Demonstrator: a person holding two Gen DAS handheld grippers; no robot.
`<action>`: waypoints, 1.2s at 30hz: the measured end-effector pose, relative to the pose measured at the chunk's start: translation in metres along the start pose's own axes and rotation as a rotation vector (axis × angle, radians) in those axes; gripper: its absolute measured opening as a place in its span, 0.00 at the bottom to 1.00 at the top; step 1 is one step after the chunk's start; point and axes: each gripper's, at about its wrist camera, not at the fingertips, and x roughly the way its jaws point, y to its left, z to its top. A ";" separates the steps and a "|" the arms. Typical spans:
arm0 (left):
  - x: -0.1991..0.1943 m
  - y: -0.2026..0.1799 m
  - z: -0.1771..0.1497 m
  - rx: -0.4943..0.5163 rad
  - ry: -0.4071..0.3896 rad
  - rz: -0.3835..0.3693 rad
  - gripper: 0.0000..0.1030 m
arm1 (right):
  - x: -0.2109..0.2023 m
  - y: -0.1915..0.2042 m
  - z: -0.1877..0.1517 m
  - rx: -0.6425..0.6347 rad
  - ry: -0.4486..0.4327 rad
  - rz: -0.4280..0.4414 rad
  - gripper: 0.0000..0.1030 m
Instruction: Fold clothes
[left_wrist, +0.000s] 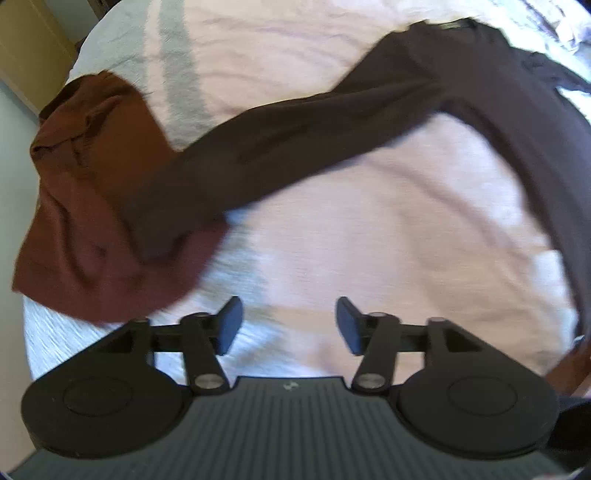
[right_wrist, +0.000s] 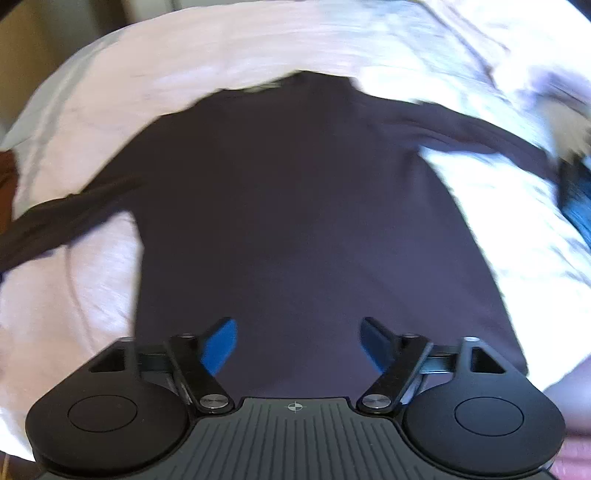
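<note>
A dark brown long-sleeved top (right_wrist: 303, 206) lies spread flat on the pale bedcover (right_wrist: 92, 110), collar away from me, sleeves out to both sides. In the left wrist view its long sleeve (left_wrist: 295, 140) stretches across the bedcover (left_wrist: 369, 240), and its cuff end rests on a rust-red garment (left_wrist: 85, 206). My left gripper (left_wrist: 289, 325) hovers open over bare bedding below that sleeve, nothing between its fingers. My right gripper (right_wrist: 299, 345) hovers open above the top's lower body, with only cloth below it and nothing gripped.
The rust-red garment lies crumpled at the bed's left edge, beside a wall and floor (left_wrist: 14, 122). A grey stripe (left_wrist: 181, 81) runs across the bedcover. Rumpled bedding (right_wrist: 517, 55) lies at the far right. A dark blue-black object (right_wrist: 576, 192) shows at the right edge.
</note>
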 end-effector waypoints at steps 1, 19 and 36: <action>-0.007 -0.014 -0.003 -0.005 -0.010 -0.017 0.66 | -0.006 -0.009 -0.010 0.009 0.005 -0.010 0.78; -0.073 -0.142 0.002 0.295 -0.174 -0.188 0.81 | -0.125 -0.043 -0.149 0.179 0.011 -0.126 0.78; -0.099 -0.068 -0.044 0.408 -0.228 -0.195 0.86 | -0.158 0.130 -0.173 0.156 -0.054 -0.150 0.78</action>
